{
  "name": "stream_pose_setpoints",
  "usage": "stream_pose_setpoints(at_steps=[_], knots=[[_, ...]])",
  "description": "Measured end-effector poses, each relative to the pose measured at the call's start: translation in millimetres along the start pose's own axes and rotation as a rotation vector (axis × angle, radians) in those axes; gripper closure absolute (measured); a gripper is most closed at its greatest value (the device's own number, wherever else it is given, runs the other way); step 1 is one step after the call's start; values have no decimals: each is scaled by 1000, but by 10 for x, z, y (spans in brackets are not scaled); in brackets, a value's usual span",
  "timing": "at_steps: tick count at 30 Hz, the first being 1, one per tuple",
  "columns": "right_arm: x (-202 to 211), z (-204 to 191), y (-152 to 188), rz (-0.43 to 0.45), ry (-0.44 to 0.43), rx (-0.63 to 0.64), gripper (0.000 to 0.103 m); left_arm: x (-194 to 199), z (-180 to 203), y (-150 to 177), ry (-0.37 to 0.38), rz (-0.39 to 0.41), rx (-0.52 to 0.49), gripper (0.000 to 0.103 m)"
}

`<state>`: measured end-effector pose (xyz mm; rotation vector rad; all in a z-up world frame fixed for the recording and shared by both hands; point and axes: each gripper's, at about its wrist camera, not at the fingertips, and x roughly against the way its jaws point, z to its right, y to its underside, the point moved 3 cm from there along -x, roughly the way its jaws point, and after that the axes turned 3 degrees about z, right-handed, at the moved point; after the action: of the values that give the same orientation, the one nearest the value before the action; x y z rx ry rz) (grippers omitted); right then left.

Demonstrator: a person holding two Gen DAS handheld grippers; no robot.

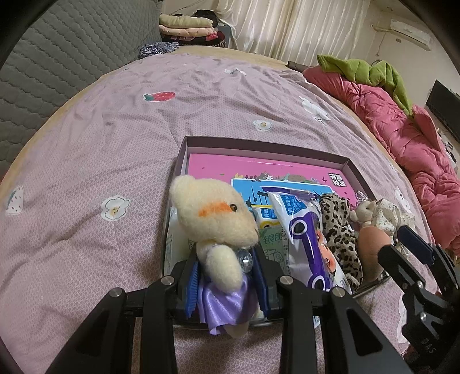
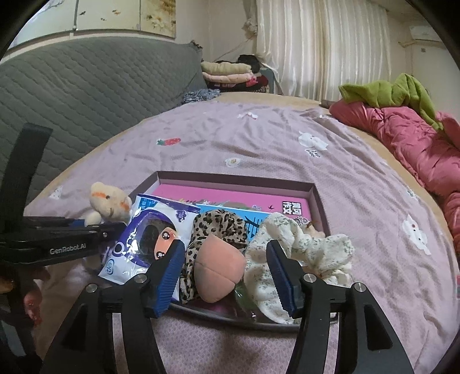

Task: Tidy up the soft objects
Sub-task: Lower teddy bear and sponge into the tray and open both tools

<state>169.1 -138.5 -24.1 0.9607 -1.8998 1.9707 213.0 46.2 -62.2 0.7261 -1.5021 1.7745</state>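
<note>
A cream plush toy (image 1: 212, 218) in a purple dress stands upright at the near left corner of a shallow purple box (image 1: 258, 142), and my left gripper (image 1: 227, 276) is shut on its body. The box holds a pink book (image 1: 258, 167), a purple-and-white packet (image 1: 304, 236), a leopard-print fabric piece (image 2: 218, 227), a peach plush (image 2: 218, 270) and a floral scrunchie (image 2: 310, 253). My right gripper (image 2: 224, 276) is open, its blue pads (image 2: 169, 276) either side of the peach plush and apart from it. The cream plush toy (image 2: 110, 201) also shows at the left of the right wrist view.
The box (image 2: 230, 175) lies on a lilac printed bedsheet (image 1: 115, 143). A pink quilt (image 1: 402, 129) with a green cloth (image 1: 371, 69) runs along the right edge. A grey quilted backrest (image 1: 57, 57) and folded clothes (image 1: 187, 26) stand at the far side. A person's hand (image 2: 31, 299) shows at the lower left.
</note>
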Motion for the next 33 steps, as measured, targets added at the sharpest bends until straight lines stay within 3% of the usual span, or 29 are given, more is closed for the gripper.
stream_pose_setpoints(at_steps=[7,10,18,30,33], knots=[[139,10,7,3,-11,-5,42,15,-35,-11,24,-1,21,65],[174,28,1,4,-15,-14,42,31,-37,-21,12,14,27,59],[202,54,14,-4,-6,-20,42,78,-65,-64,3,35,36,54],[258,74,-34,12,8,-26,41,392,-307,-229,-22,134,99,48],[281,89,-45,15,18,-31,35,460,-326,-222,-40,140,100,47]])
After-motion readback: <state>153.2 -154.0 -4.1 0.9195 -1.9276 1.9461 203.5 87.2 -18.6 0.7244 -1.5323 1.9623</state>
